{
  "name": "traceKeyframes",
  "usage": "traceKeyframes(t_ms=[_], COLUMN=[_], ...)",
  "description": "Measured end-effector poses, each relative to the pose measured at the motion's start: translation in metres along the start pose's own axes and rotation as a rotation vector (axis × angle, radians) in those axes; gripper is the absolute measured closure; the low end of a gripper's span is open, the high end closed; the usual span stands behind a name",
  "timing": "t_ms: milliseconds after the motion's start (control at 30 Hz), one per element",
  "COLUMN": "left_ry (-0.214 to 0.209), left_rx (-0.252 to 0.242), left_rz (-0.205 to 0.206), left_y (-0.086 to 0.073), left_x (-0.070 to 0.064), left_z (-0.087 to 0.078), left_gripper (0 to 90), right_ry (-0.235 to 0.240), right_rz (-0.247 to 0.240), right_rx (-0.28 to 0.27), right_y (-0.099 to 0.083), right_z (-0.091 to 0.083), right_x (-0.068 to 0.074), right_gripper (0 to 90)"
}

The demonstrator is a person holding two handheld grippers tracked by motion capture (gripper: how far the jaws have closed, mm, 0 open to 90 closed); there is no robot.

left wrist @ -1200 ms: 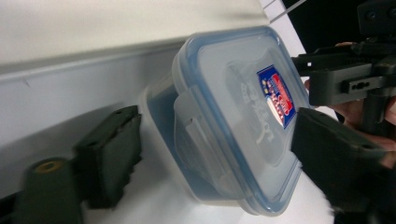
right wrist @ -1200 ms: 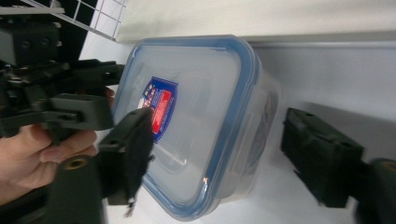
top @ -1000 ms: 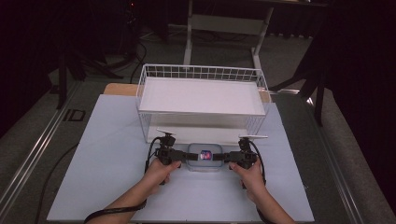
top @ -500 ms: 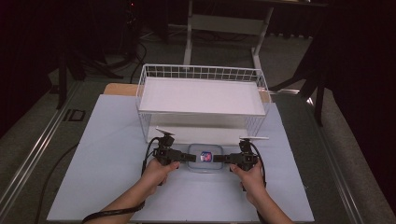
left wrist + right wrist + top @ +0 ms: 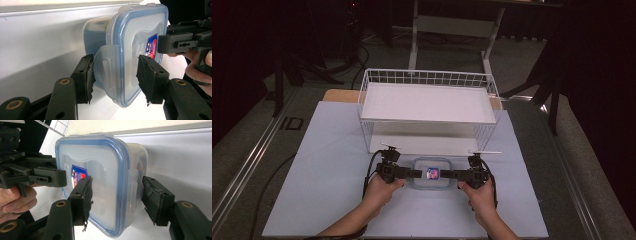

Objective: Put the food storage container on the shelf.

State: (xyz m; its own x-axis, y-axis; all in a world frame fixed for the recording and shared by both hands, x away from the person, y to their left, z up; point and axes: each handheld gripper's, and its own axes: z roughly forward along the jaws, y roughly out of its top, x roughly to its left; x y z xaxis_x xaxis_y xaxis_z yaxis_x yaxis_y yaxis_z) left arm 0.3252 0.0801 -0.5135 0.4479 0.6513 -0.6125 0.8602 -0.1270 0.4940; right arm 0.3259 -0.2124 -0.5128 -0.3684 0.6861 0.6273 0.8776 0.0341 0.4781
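The lidded container (image 5: 430,173) sits on the mat between both grippers. The left gripper (image 5: 115,75) and right gripper (image 5: 116,197) each straddle a side latch, jaws partly open (not yet clamped). Next: squeeze evenly, then lift.

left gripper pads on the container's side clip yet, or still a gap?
Apart. The left gripper view shows the left gripper straddling the container clip, with a visible gap at each pad.
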Motion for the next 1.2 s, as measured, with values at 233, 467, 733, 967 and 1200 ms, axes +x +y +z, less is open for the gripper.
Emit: traceKeyframes(t_ms=[233,467,733,967,1200], left_ry=[-0.006,-0.002,0.016,0.023,0.022], left_rx=[-0.021,-0.08,-0.126,-0.151,-0.182], left_rz=[0.01,0.033,0.06,0.066,0.044], left_y=[0.004,0.017,0.033,0.041,0.046], left_x=[0.001,-0.001,0.005,0.017,0.03], left_z=[-0.01,-0.024,-0.028,-0.019,-0.012], left_gripper=[50.7,50.8,50.5,50.2,50.1], right_ry=[0.013,0.006,0.003,-0.013,-0.018], right_rz=[-0.014,-0.056,-0.089,-0.088,-0.073], right_rx=[-0.016,-0.054,-0.115,-0.137,-0.151], right_y=[0.002,0.019,0.036,0.045,0.053], right_z=[0.001,-0.002,0.002,0.012,0.024], right_x=[0.005,0.019,0.023,0.016,0.008], right_gripper=[43.5,43.4,43.3,43.2,43.0])
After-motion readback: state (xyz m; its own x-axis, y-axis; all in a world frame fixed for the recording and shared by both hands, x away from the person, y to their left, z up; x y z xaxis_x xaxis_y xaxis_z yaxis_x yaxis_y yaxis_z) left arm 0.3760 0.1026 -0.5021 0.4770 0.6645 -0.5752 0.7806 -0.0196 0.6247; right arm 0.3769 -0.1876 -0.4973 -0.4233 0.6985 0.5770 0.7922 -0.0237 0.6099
